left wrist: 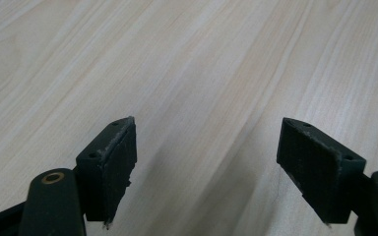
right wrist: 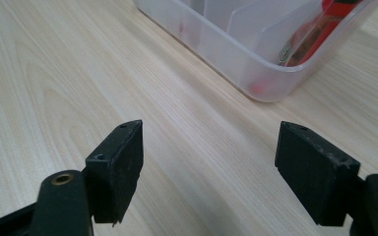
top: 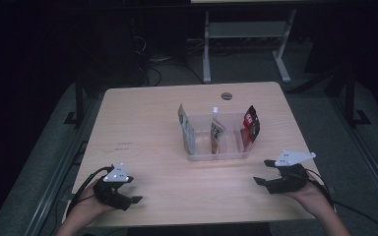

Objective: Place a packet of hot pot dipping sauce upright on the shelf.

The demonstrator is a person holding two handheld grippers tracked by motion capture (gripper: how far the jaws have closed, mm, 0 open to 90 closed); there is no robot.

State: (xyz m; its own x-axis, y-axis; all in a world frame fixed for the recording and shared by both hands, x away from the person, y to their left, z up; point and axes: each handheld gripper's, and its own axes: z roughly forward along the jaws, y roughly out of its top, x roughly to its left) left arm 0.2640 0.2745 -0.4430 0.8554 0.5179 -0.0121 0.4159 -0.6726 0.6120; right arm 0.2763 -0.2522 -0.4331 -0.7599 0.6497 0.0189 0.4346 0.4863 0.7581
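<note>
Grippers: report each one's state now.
Left gripper: open, nothing between its jaws.
Right gripper: open, empty, near the clear bin.

The table [top: 142,128] is pale beige wood with fine, straight grain lines. The bin [top: 219,156] on it is clear, colourless plastic. In it, one packet [top: 187,129] is olive and cream, the middle pouch [top: 217,132] is brown with a white cap, and the third packet [top: 251,125] is red and black. Both the left gripper [top: 134,193] and the right gripper [top: 263,172] are black, each with a light grey plate on top.
</note>
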